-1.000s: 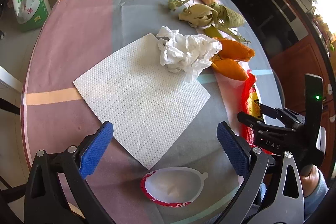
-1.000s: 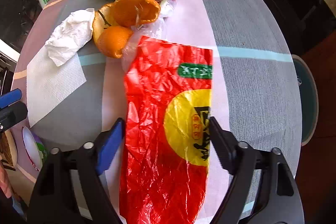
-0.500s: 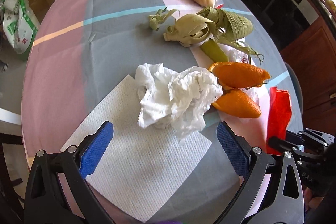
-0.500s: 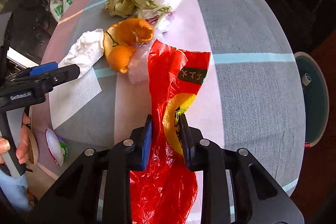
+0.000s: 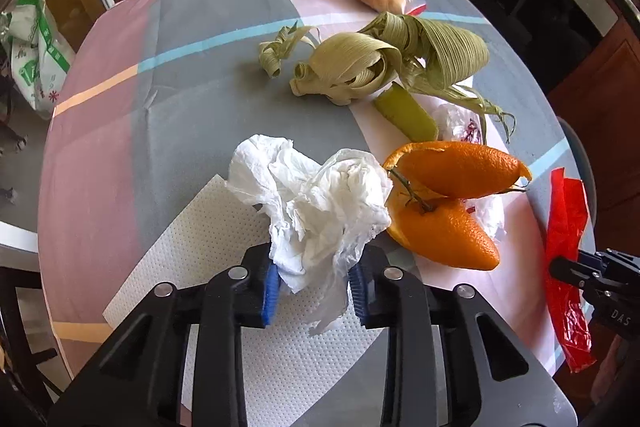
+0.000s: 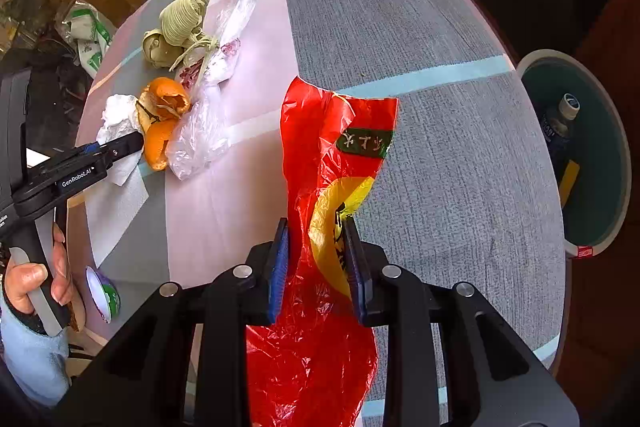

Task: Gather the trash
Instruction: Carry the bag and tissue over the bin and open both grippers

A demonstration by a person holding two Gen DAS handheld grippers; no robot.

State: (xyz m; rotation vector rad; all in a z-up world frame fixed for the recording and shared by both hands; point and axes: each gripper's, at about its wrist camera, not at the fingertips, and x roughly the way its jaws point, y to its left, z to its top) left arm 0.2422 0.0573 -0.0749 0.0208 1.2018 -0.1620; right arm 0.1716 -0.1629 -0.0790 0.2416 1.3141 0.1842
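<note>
The left gripper (image 5: 314,287), its jaws just closed, pinches the crumpled tissue (image 5: 316,203) near the orange peels (image 5: 448,211); the right gripper (image 6: 318,259) clamps the red bag (image 6: 332,195). The thin tissue may tear or slip out when lifted.

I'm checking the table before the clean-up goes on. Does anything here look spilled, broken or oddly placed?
Nothing looks spilled or broken. The mess is plain rubbish: orange peels, curled husks and a clear plastic bag lying loose on the tablecloth. The crumpled tissue and red bag are each clamped in a claw.
</note>
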